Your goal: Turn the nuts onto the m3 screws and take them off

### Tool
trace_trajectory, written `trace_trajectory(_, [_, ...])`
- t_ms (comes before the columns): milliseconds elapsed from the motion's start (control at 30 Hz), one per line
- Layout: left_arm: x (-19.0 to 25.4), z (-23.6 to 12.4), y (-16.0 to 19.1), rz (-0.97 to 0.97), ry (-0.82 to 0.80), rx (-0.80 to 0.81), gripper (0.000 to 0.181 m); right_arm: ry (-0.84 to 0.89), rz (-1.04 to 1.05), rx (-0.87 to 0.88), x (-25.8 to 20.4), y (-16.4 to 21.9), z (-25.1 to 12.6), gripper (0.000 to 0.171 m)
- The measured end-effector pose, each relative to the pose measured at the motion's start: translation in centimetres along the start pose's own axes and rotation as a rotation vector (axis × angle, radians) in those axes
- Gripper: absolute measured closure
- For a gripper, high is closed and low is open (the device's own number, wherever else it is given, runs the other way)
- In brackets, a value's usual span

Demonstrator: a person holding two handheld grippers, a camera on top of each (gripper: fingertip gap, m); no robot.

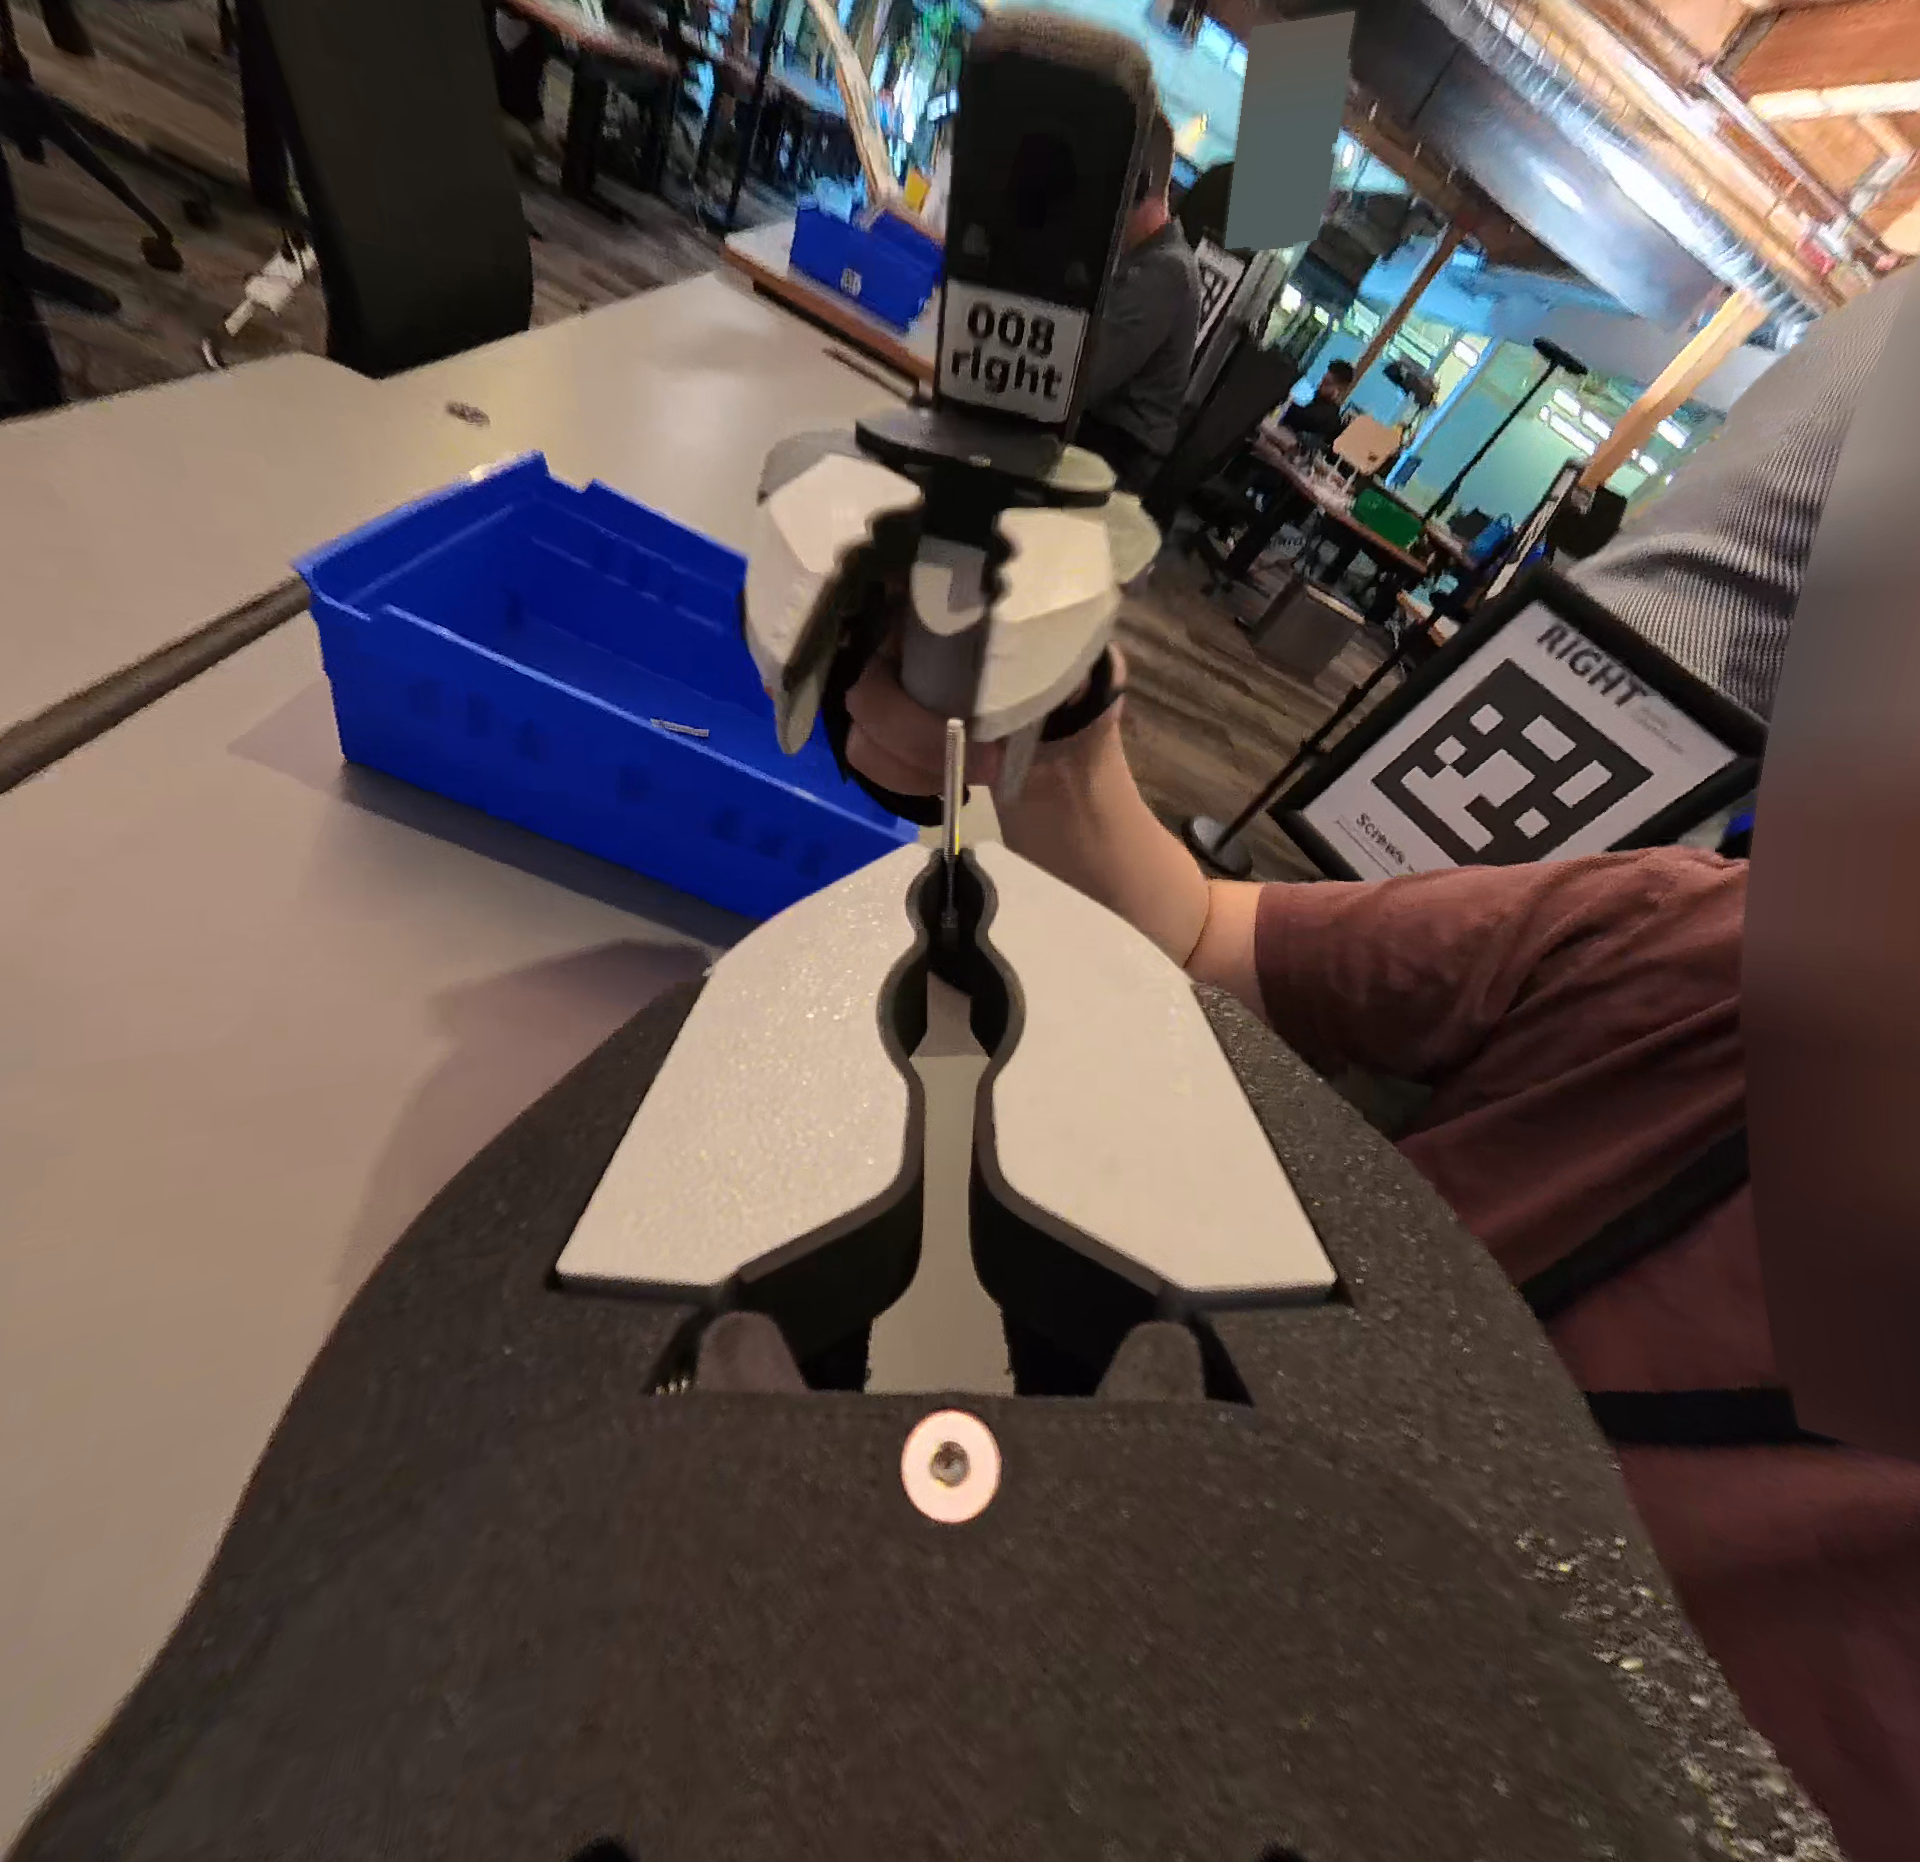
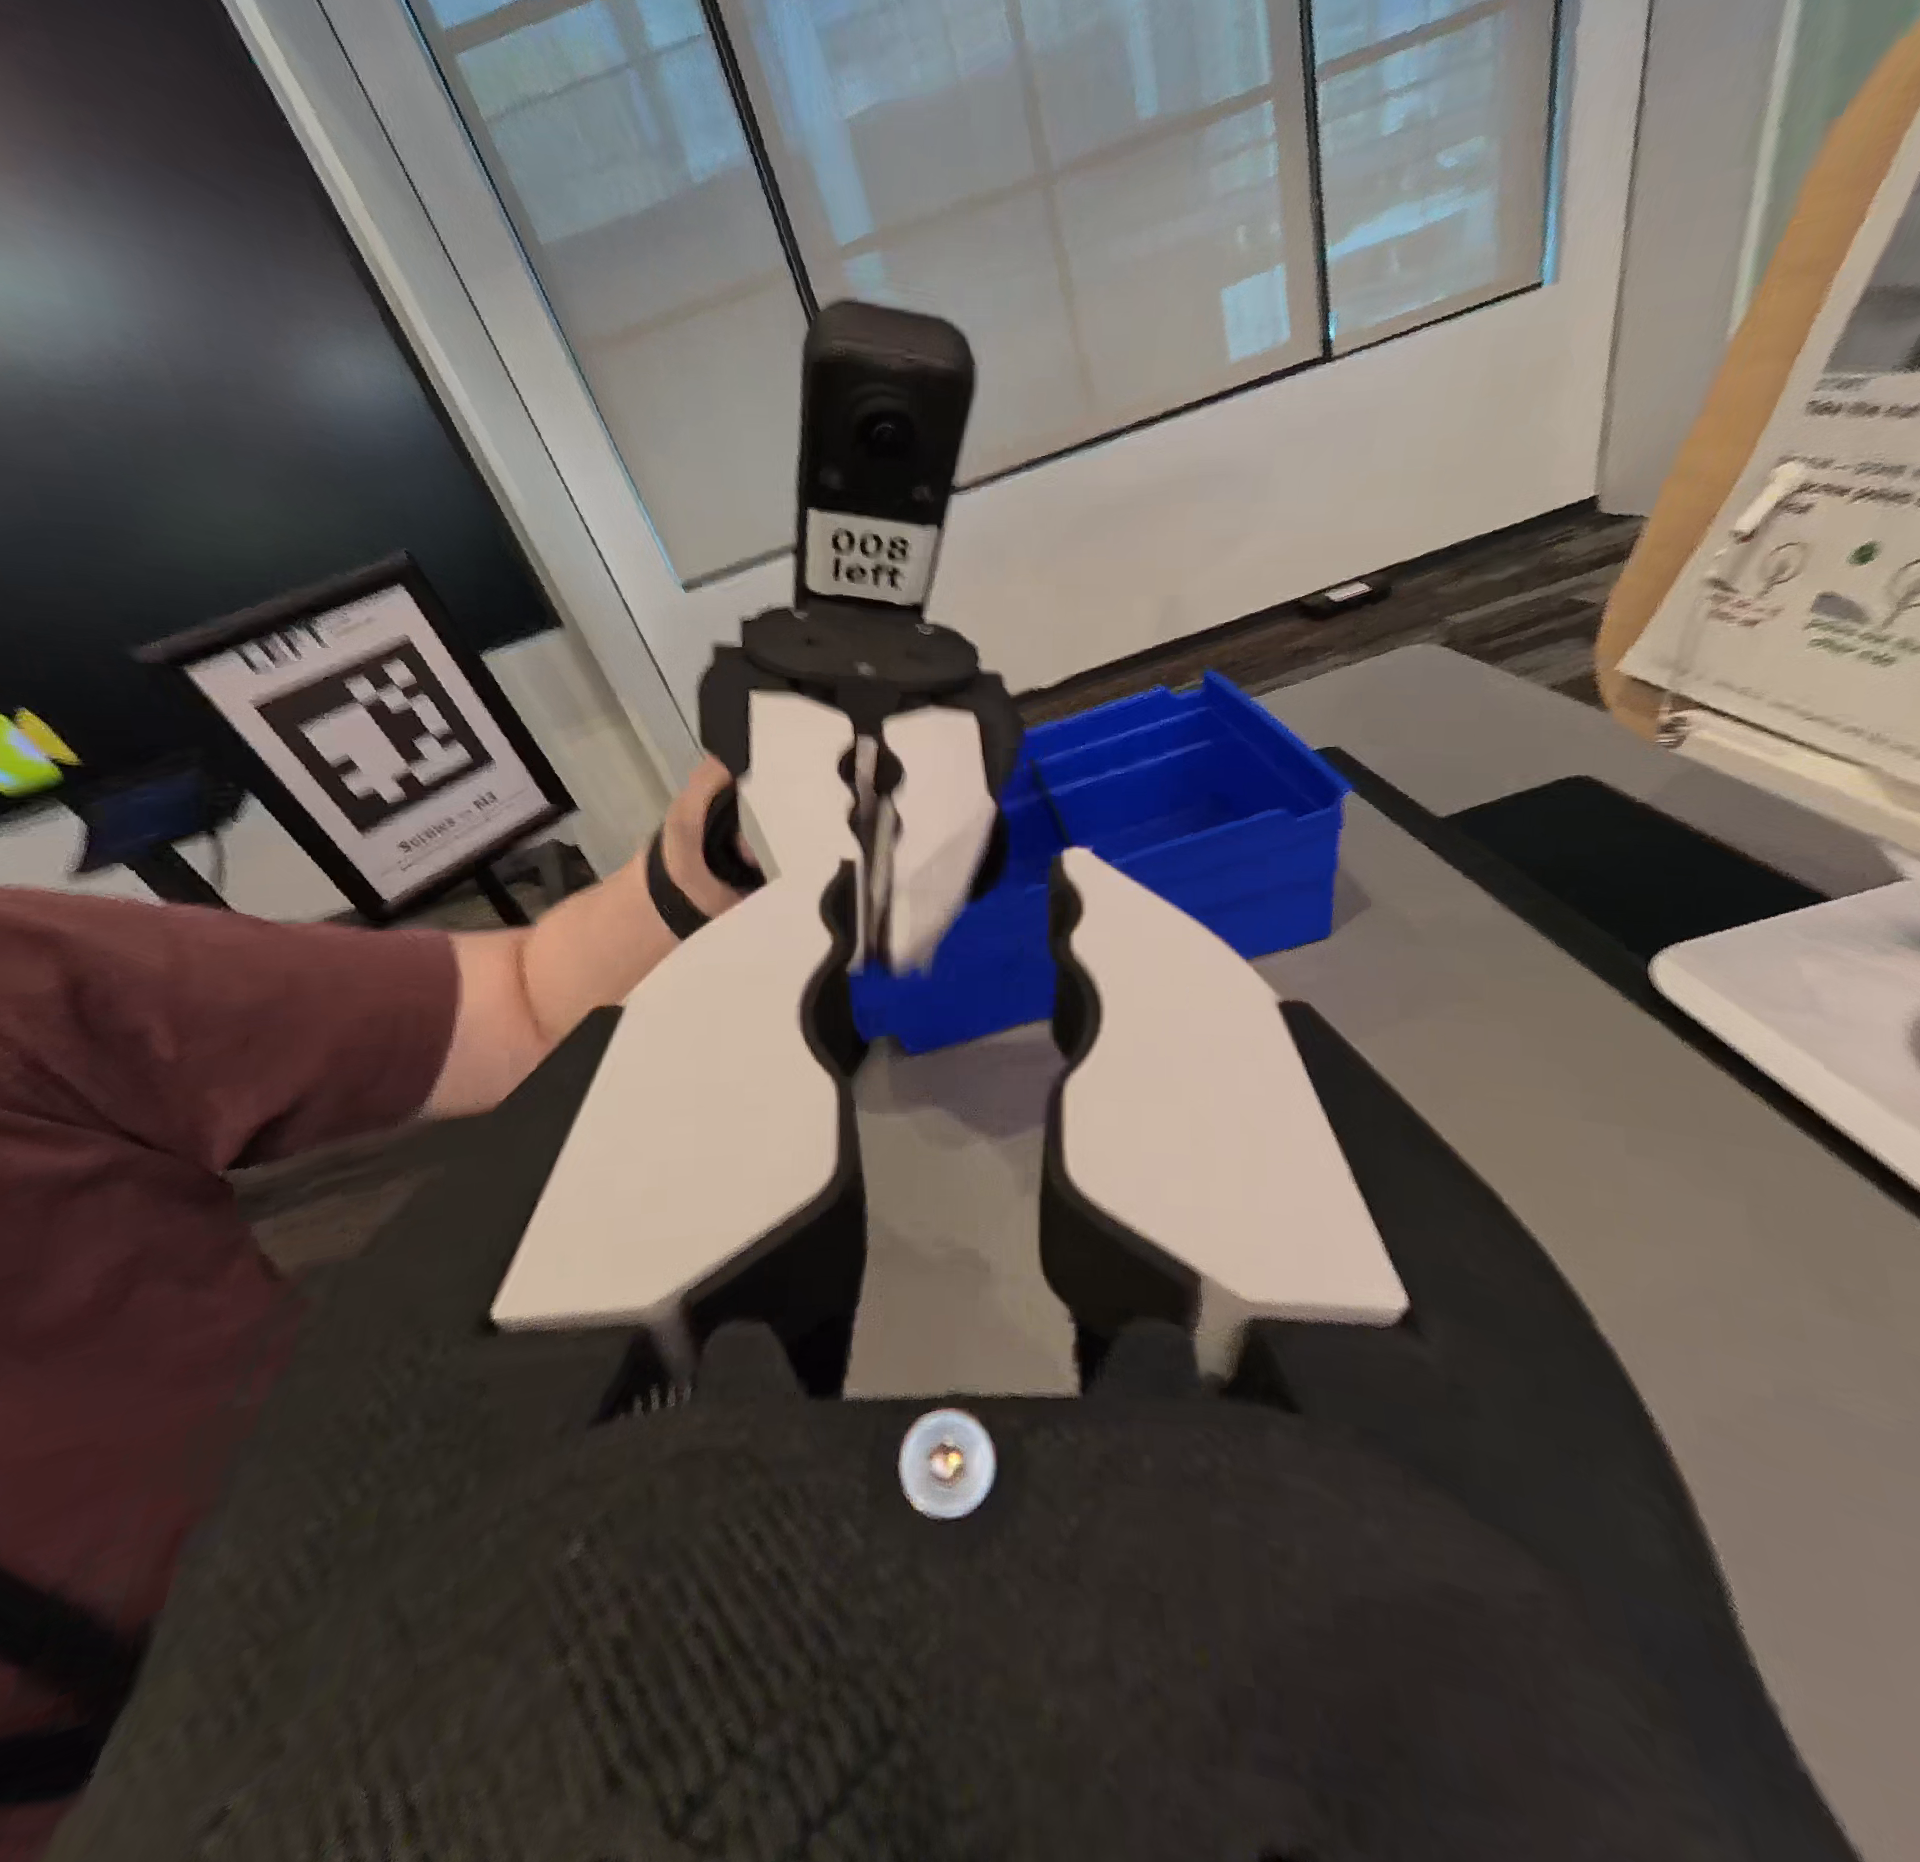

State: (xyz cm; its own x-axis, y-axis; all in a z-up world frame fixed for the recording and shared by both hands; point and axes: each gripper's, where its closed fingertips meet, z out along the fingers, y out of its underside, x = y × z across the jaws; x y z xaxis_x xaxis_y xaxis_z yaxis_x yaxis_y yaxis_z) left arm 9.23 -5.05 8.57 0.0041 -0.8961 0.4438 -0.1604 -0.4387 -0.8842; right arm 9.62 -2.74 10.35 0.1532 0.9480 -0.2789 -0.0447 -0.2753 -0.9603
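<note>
Left wrist view: left tool closed on a long screw at its fingertips; right tool spread wide, empty — blue bin near the tabletop edge.

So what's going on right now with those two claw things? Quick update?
Left gripper shut on the screw, shaft pointing at the right gripper, which is open, empty. No nut visible. Blue bin on the table behind, nothing blocking.
</note>
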Motion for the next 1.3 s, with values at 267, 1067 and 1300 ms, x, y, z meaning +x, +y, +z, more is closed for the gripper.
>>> trace_trajectory(267, [-3.1, -7.3, -0.6, 0.172, -0.357, 0.078, 0.179, 0.233, -0.246, -0.751, 5.9, 14.1, 1.5, 0.151])
trace_trajectory(1067, [-3.9, -16.3, -1.4, 0.234, -0.586, 0.097, 0.179, 0.050, -0.373, -1.247, 8.6, 24.9, 4.3, 0.155])
trace_trajectory(1300, [-4.0, -15.6, -1.0, 0.239, -0.577, 0.065, 0.179, 0.039, -0.349, -1.243, 8.6, 25.1, 4.5, 0.160])
